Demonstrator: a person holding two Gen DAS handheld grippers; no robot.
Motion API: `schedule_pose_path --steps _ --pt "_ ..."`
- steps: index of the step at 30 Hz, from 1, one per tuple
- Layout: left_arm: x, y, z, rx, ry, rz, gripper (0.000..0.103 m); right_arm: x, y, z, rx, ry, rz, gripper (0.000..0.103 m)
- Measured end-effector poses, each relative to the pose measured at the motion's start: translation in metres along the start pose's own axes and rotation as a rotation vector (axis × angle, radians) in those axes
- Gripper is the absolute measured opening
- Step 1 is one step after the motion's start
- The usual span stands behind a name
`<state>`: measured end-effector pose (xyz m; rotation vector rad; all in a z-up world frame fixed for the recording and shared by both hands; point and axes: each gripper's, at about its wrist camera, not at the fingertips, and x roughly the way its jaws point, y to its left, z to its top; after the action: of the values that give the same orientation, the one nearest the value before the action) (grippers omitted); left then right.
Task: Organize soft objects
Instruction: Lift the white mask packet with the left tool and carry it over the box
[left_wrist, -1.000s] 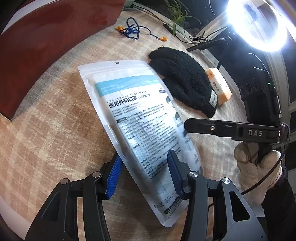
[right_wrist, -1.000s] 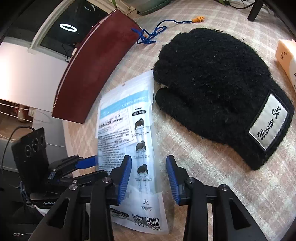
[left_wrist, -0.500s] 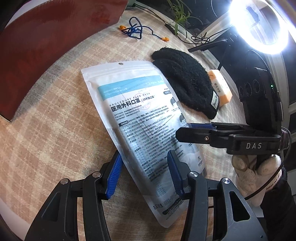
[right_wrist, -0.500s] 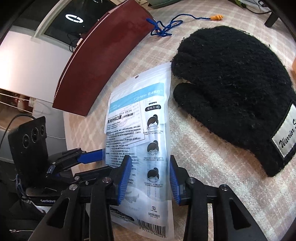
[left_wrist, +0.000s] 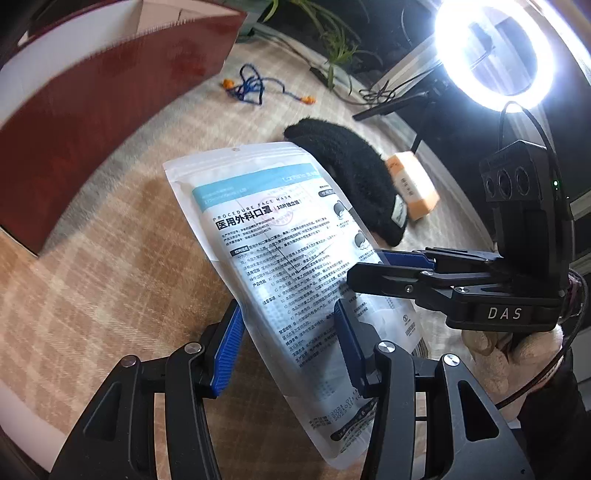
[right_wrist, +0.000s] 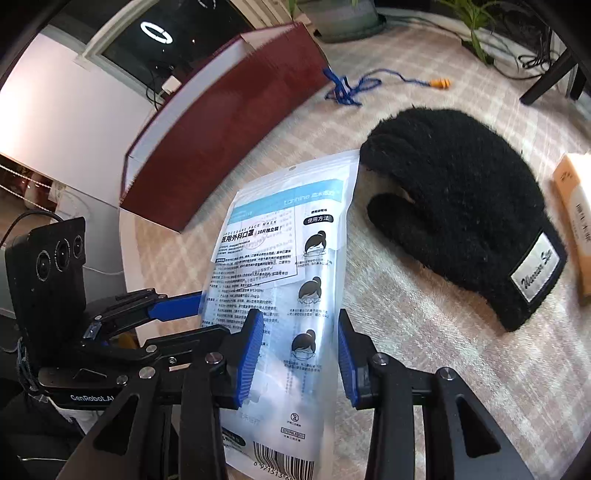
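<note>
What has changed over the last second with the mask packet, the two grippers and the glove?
The face mask packet, gripped by the left gripper and right gripper, has lifted off the tablecloth and tilted up. Nothing was released. The black mitten, orange pack and blue cord lie where they were.

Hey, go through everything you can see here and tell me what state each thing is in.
Mask packet: tilted, held up off the tablecloth.
Left tongs: closed on the mask packet.
Right tongs: closed on the mask packet.
Mitten: lying flat, untouched.
Earplug cord: tangled, lying loose.
Orange box: closed, lying flat.
Ring light: switched on.
</note>
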<state>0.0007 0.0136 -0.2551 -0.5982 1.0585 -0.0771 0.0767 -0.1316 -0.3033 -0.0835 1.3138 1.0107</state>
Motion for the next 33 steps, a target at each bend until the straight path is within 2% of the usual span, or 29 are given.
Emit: schedule_pose_path --steps 6,14,18,24,29,33 --pt "-0.029 -0.004 0.008 0.024 -0.031 -0.033 0.047 -0.027 0.022 -0.004 -0.020 -0.060 -0.003 0.034" --pt "-0.073 -0.012 0.037 0.096 -0.079 -0.073 0.047 -0.066 0.043 0.007 0.011 -0.148 0.003 0.034" --pt "-0.094 -0.003 0.054 0.106 -0.098 -0.094 0.047 -0.077 0.060 0.024 0.020 -0.180 0.011 0.034" --pt "-0.117 0.016 0.075 0.130 -0.124 -0.080 0.047 -0.074 0.090 0.057 0.012 -0.209 -0.007 0.034" --pt "-0.134 0.046 0.098 0.098 -0.129 -0.095 0.047 -0.066 0.117 0.089 0.000 -0.236 -0.002 0.034" --pt "-0.147 0.069 0.121 0.105 -0.151 -0.066 0.047 -0.052 0.140 0.118 -0.005 -0.248 0.006 0.034"
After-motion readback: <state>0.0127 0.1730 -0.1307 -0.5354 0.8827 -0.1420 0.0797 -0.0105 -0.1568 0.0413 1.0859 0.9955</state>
